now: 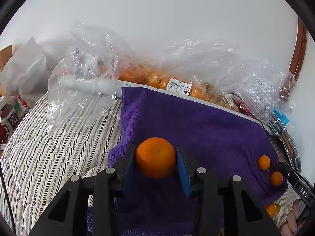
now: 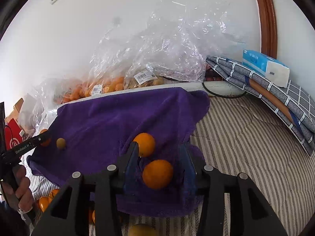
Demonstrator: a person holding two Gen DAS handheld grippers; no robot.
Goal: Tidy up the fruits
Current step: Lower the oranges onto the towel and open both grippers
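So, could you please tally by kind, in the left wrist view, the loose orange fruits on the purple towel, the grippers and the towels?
orange fruits: 3
Grippers, the left gripper and the right gripper: 2
purple towel: 1
Total: 6

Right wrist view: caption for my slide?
Right gripper open around an orange on the purple towel.

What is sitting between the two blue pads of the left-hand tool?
An orange, pressed by both pads of the left gripper above the purple towel, in the left wrist view.
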